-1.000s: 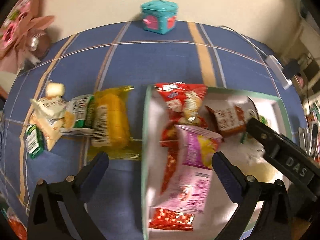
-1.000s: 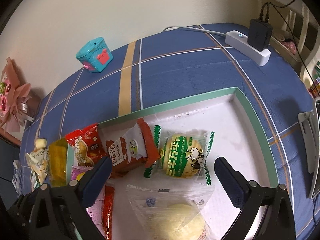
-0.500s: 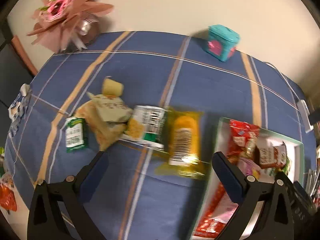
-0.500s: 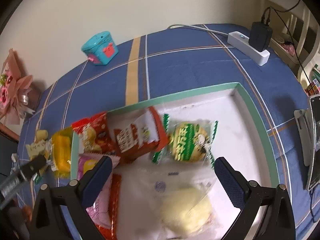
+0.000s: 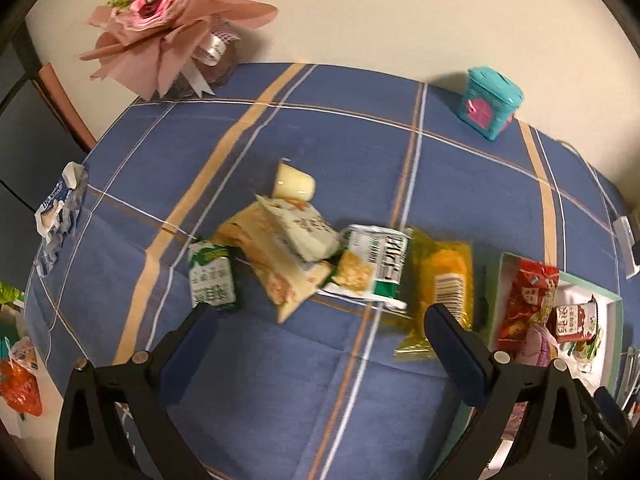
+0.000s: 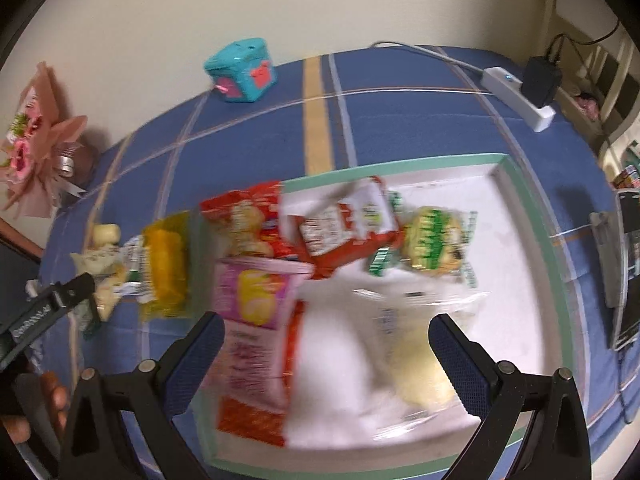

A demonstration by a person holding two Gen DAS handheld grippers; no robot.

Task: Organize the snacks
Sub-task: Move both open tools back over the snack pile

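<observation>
Sorting roughly half done: several packets already inside the green-rimmed tray [image 6: 554,240], at right. Still loose on the blue cloth [image 5: 280,392] just left of it: yellow packet [image 5: 442,276], green-white packet [image 5: 374,264], beige pouches [image 5: 288,256], small green packet [image 5: 211,280]. Left gripper [image 5: 320,344] and right gripper [image 6: 328,344] both spread wide, holding nothing.

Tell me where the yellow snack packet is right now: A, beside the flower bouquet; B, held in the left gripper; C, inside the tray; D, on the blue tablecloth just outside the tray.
D: the yellow snack packet lies flat on the tablecloth just outside the tray, and the left gripper is open and empty.
</observation>
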